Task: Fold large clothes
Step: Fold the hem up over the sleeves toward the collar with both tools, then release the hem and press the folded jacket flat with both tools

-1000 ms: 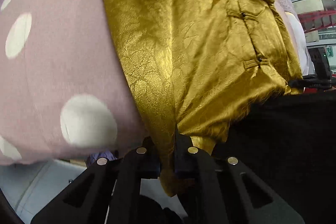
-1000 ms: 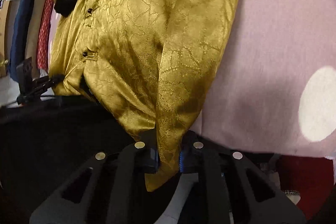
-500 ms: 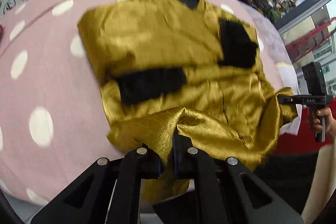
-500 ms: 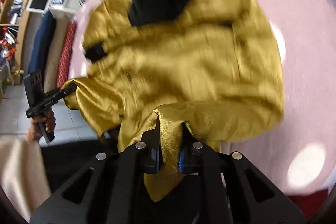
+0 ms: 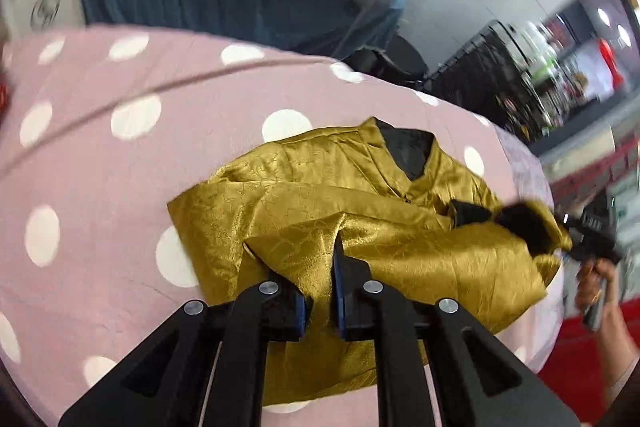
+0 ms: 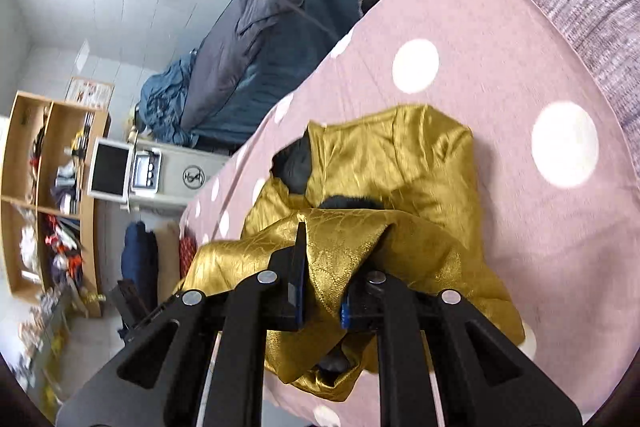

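A gold satin jacket (image 5: 400, 227) with black collar and cuffs lies on a pink bed cover with white dots (image 5: 100, 167). Its lower part is folded up over the chest. My left gripper (image 5: 320, 291) is shut on the jacket's folded hem at its near left corner. My right gripper (image 6: 322, 291) is shut on the same gold jacket (image 6: 400, 163) at the other hem corner, with cloth bunched between the pads. The right gripper also shows at the right edge of the left wrist view (image 5: 592, 235), held by a hand.
A dark blue quilt (image 6: 256, 39) lies on a bed behind the pink cover (image 6: 500, 75). A wooden shelf (image 6: 44, 195) and a grey cabinet with a tablet (image 6: 160, 175) stand to the left. A black rack (image 5: 500, 75) stands at the back right.
Both grippers have lifted the jacket's hem from the near bed edge and carried it forward over the jacket body. The jacket now lies folded in half, farther from the edge.
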`<state>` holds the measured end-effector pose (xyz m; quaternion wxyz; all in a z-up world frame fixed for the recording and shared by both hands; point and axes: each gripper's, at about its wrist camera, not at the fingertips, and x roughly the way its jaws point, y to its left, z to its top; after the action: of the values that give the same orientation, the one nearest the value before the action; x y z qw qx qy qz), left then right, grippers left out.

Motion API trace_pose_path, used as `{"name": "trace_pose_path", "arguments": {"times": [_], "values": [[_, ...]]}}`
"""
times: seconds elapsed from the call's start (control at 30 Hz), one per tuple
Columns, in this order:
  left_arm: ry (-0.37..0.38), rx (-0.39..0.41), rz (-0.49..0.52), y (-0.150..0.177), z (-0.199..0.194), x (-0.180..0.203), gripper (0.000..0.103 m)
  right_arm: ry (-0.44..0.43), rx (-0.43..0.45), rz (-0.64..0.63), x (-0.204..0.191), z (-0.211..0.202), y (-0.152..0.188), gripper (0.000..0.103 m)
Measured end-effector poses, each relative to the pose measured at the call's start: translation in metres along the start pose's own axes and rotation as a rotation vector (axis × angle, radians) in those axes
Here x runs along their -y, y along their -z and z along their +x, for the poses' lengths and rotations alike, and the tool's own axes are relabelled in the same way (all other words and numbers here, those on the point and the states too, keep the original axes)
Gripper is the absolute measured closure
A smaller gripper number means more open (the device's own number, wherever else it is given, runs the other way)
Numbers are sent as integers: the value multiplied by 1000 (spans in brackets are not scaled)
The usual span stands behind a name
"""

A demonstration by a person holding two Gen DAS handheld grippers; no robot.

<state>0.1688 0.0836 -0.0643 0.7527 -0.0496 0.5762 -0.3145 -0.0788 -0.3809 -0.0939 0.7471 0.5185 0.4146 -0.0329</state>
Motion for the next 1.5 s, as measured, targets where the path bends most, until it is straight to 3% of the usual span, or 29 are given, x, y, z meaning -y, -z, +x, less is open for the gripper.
{"name": "trace_pose_path", "arguments": {"times": [0.07,0.17,0.27,0.33,0.4,0.47,0.67,0.87,1.1,1.17,1.2,1.3,1.4,1.5], "values": [[63,-34,-154,-10,11,-14,83,27,-9,5,1,13,-14,90],[193,-36,-351,-10,12,-35,64,59,-31,41,3,35,-23,90],[254,59,-451,-10,-14,-55,37,95,-43,72,13,49,-26,90],[243,120,-475,-13,-35,-66,30,100,-49,109,23,55,-30,90],[178,168,-444,-15,-58,-75,29,100,-57,151,34,62,-35,90],[67,174,-373,-18,-71,-74,28,109,-64,173,41,70,-41,90],[-137,106,-130,8,-62,-31,28,104,-62,231,44,93,-62,90],[-177,44,67,53,-19,29,28,95,-50,386,62,111,-78,90],[-200,-43,307,91,31,101,27,101,-68,370,61,113,-75,88],[-216,-59,350,92,42,109,27,80,-71,384,62,110,-75,84],[-221,-64,360,93,45,112,27,59,-71,403,63,107,-74,75],[-209,-68,349,90,46,114,27,-59,-26,492,68,94,-73,36],[-209,-63,318,85,45,110,27,-170,46,576,73,76,-71,32],[-224,-50,306,82,42,109,27,-161,69,531,64,58,-71,32]]}}
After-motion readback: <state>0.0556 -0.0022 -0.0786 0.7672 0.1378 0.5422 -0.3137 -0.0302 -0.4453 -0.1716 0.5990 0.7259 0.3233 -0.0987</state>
